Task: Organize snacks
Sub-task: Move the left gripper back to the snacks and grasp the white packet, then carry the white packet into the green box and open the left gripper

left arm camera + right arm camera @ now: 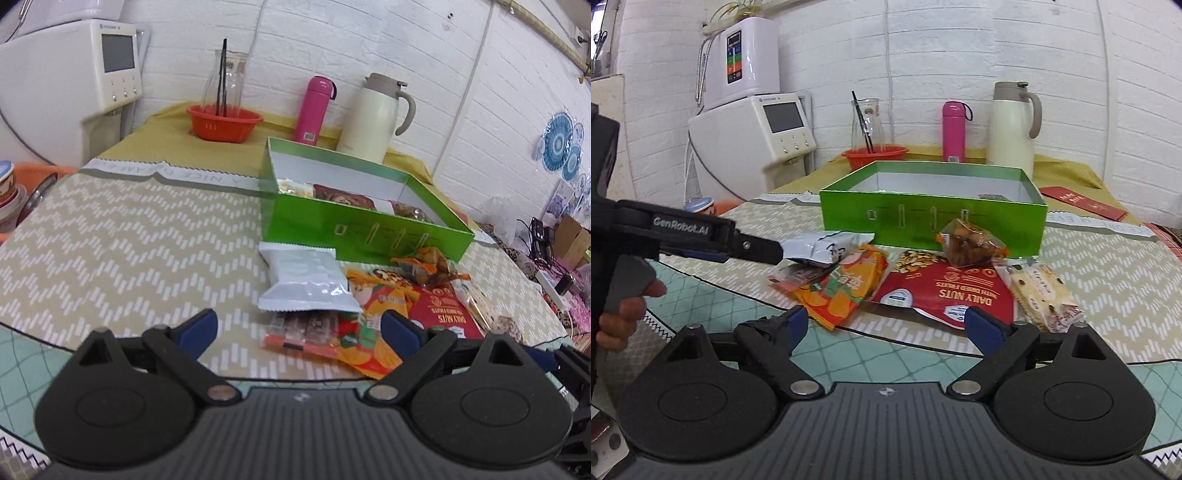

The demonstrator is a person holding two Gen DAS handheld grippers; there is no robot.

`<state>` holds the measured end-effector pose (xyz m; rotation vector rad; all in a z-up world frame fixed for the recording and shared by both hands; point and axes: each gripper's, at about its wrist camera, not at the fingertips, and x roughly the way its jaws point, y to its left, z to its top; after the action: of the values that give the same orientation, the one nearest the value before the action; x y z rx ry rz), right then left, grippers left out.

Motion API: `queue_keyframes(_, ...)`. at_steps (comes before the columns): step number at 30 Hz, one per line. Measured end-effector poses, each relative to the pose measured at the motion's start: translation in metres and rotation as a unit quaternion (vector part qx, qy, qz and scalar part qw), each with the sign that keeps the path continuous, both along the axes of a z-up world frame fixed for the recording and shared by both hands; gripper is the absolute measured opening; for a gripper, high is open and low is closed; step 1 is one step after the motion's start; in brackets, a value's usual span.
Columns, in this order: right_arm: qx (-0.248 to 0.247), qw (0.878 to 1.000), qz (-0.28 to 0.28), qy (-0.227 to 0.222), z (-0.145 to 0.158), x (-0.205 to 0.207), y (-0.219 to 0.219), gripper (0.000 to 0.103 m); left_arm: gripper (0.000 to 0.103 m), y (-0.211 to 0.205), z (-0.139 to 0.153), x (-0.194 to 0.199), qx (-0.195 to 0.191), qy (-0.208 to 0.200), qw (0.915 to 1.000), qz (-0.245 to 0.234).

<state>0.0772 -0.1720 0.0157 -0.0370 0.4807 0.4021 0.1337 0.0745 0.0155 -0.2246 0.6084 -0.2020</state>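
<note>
The left tongs (298, 326) stood wide apart and gripped nothing, low over the near edge of the desk (122, 229), with the silver packet (306, 278) just ahead between their blue pads. The right tongs (886, 325) were likewise spread and empty, hovering before the red nuts pouch (951, 291).

The snacks lay in a loose heap on the patterned cloth, close against the front wall of the green box (934, 218). The silver packet overlapped a striped bar wrapper (303, 330); an orange chip bag (846, 291) lay beside it, touching the red nuts pouch. A clear bag of brown snacks (969, 243) rested on the pouch's far end, against the box wall. A pale biscuit packet (1043, 295) lay at the right of the heap. Inside the box a few packets (341, 194) already sat along its front side; the rest of its floor was hidden by the wall.

Left of the heap the cloth ran bare to the desk's edge, giving open room there. Behind the box stood a red basket (223, 122) holding a glass carafe (223, 79), a pink flask (314, 109) and a cream jug (376, 114), all near the brick wall. A red envelope (1082, 203) lay right of the box. In the right wrist view the left tool's black arm reached in from the left, its tip touching the silver packet, a hand (624, 314) on its grip.
</note>
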Motion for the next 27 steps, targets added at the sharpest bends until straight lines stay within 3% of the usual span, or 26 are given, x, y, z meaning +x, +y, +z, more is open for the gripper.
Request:
queue_keyframes(8, 0.011, 0.999, 0.04, -0.008, 0.01, 0.028, 0.036, 0.103, 0.094, 0.018, 0.0, 0.033, -0.035, 0.017, 0.9992, -0.007)
queue_keyframes(11, -0.008, 0.998, 0.06, -0.009, 0.007, 0.05, 0.06, 0.103, 0.093, 0.022, 0.002, 0.04, -0.038, 0.014, 0.9991, -0.013)
queue_keyframes(13, -0.017, 0.997, 0.07, -0.003, 0.003, 0.061, 0.072, 0.093, 0.093, 0.024, 0.001, 0.045, -0.043, 0.017, 0.9989, -0.011)
queue_keyframes(16, -0.022, 0.997, 0.074, -0.002, -0.004, 0.071, 0.083, 0.086, 0.091, 0.024, -0.003, 0.055, -0.051, 0.027, 0.9982, -0.013)
queue_keyframes(17, -0.027, 0.997, 0.07, 0.001, -0.005, 0.074, 0.085, 0.086, 0.087, 0.024, -0.004, 0.057, -0.053, 0.029, 0.998, -0.017)
queue_keyframes(19, -0.024, 0.997, 0.072, 0.006, -0.008, 0.078, 0.087, 0.085, 0.051, 0.021, -0.007, 0.063, -0.06, 0.036, 0.997, -0.034)
queue_keyframes(20, -0.017, 0.997, 0.073, 0.008, -0.009, 0.08, 0.086, 0.085, 0.044, 0.019, -0.009, 0.066, -0.06, 0.046, 0.9964, -0.037)
queue_keyframes(21, -0.013, 0.997, 0.074, 0.01, -0.009, 0.08, 0.086, 0.084, 0.043, 0.018, -0.012, 0.069, -0.061, 0.052, 0.9961, -0.038)
queue_keyframes(22, -0.01, 0.997, 0.077, 0.013, -0.009, 0.081, 0.086, 0.069, 0.042, 0.016, -0.014, 0.071, -0.061, 0.056, 0.9958, -0.038)
queue_keyframes(23, -0.005, 0.997, 0.081, 0.016, -0.009, 0.08, 0.086, 0.062, 0.04, 0.015, -0.016, 0.071, -0.06, 0.059, 0.9957, -0.038)
queue_keyframes(27, -0.005, 0.997, 0.082, 0.012, -0.004, 0.068, 0.081, 0.056, 0.035, 0.01, -0.008, 0.054, -0.045, 0.04, 0.9972, -0.044)
